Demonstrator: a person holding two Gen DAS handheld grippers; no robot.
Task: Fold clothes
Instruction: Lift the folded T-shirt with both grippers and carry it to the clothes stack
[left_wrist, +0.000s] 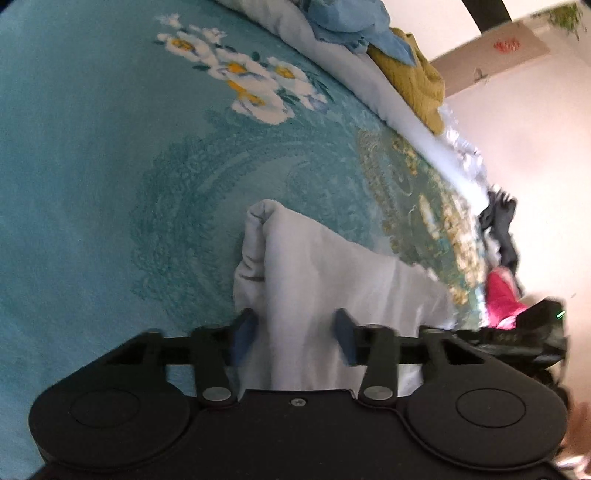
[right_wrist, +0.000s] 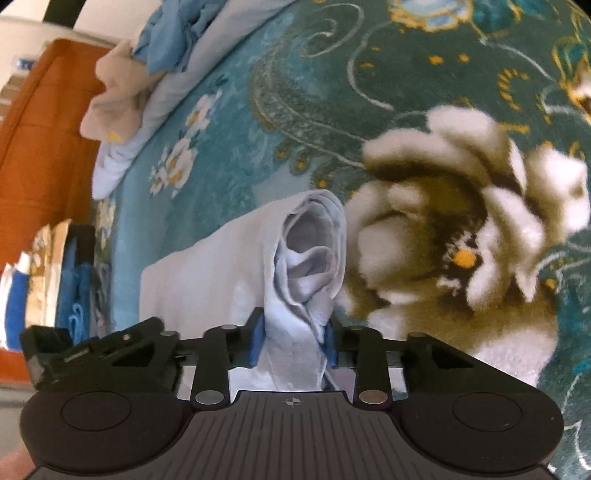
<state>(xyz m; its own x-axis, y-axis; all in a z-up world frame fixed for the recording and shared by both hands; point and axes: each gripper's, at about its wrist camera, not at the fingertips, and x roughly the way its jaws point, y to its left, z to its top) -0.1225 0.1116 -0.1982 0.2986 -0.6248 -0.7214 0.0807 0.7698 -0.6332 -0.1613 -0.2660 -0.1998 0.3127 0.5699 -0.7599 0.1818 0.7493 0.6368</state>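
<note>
No readable text; right gripper (right_wrist: 293, 341) pinches pale blue garment (right_wrist: 207, 273) bunch, left gripper (left_wrist: 295, 336) spread around it; only the left view shows pink cloth (left_wrist: 500, 299).

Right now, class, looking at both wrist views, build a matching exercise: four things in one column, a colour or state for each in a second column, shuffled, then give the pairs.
Things:
1. left tongs
2. right tongs
3. plush floral blanket
4. crumpled knit garment

States or colours:
A. mustard yellow
B. teal
C. clamped on the pale grey-blue cloth
D. spread apart around that cloth

Pairs: 1-D, 2-C, 3-B, 4-A
</note>
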